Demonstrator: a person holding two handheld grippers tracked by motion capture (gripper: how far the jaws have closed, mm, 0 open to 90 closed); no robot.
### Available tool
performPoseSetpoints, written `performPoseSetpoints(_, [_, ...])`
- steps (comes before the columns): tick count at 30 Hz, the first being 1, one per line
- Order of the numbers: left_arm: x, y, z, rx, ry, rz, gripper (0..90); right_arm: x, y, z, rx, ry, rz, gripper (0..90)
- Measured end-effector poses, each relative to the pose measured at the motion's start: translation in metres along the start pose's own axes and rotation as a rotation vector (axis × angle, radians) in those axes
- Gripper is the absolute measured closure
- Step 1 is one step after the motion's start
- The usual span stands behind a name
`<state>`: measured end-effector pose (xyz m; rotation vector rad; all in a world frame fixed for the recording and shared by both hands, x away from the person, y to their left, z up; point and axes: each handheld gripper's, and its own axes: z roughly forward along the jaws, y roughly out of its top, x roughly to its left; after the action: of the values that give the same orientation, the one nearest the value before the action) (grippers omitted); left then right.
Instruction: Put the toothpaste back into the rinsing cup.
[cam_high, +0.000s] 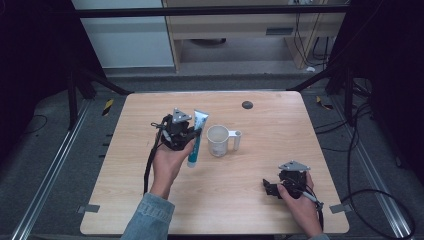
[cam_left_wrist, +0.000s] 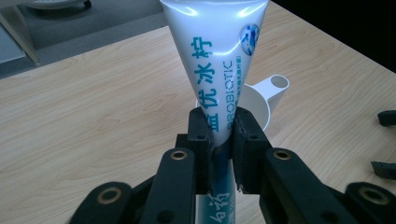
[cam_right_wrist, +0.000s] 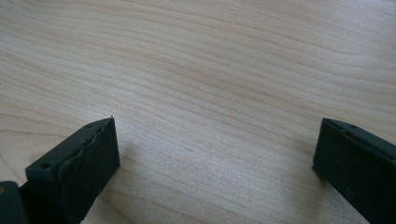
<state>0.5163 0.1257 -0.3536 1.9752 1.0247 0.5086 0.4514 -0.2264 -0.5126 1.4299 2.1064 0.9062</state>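
Your left gripper (cam_left_wrist: 219, 140) pinches the tube (cam_left_wrist: 219, 70) mid-body, just left of the cup (cam_high: 218, 140). It is light, soft and slick (squeeze gently, near the stiffer cap end). Your right gripper (cam_right_wrist: 215, 163) rests spread, near right.

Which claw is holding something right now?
The left claw: it is shut on the toothpaste tube. The right claw stands open over bare table.

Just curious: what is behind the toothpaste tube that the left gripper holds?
Behind the toothpaste tube stands a white cup on the table; its handle pokes out, but the tube covers most of it.
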Motion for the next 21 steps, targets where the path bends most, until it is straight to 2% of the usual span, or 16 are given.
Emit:
performPoseSetpoints(11, [-0.013,0.006,-0.004,-0.033,-0.005,0.006,78.8,0.0,0.0,0.0,-0.001,0.0,0.0,0.5])
performPoseSetpoints(21, [-0.024,0.024,-0.01,-0.057,0.004,0.041,78.8,0.0,0.0,0.0,0.0,0.0,0.0,0.5])
